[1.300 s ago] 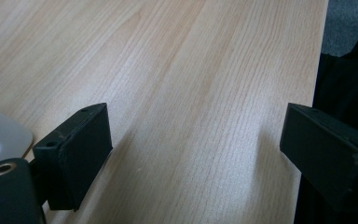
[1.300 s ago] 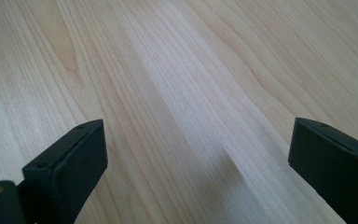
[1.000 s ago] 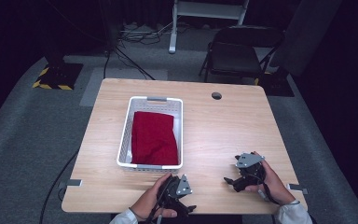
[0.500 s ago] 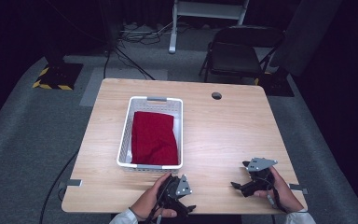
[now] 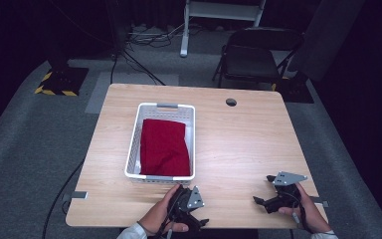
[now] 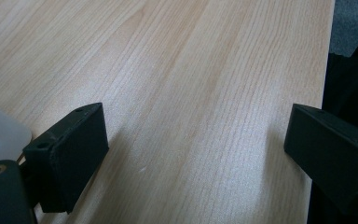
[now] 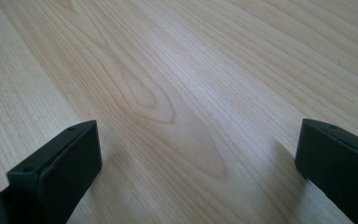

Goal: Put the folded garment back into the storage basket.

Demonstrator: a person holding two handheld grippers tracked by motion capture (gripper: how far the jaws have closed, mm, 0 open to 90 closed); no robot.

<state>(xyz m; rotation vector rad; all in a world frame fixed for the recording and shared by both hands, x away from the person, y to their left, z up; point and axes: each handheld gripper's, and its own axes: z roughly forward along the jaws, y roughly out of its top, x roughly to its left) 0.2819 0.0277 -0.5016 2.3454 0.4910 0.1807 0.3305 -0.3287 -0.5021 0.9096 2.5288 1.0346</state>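
A white slatted basket [image 5: 133, 149] stands left of centre on the wooden table [image 5: 243, 144], with a folded red cloth [image 5: 164, 147] lying inside it. My left gripper [image 5: 199, 210] rests near the front edge, just in front of the basket, and points to the right. Its jaws stand wide apart over bare wood [image 6: 196, 135], and a corner of the basket [image 6: 0, 133] shows at the lower left. My right gripper [image 5: 262, 190] lies at the front right and points left. It is open too, with nothing but wood grain between its jaws [image 7: 198, 149].
A round cable hole [image 5: 231, 102] sits in the tabletop at the back right. A dark folding chair [image 5: 251, 59] stands behind the table, and cables run over the grey floor [image 5: 129, 55]. The table's front edge [image 6: 324, 79] lies close beside the left gripper.
My right gripper has slid a little to the right and towards the front edge. The left gripper, the basket and the cloth have stayed put.
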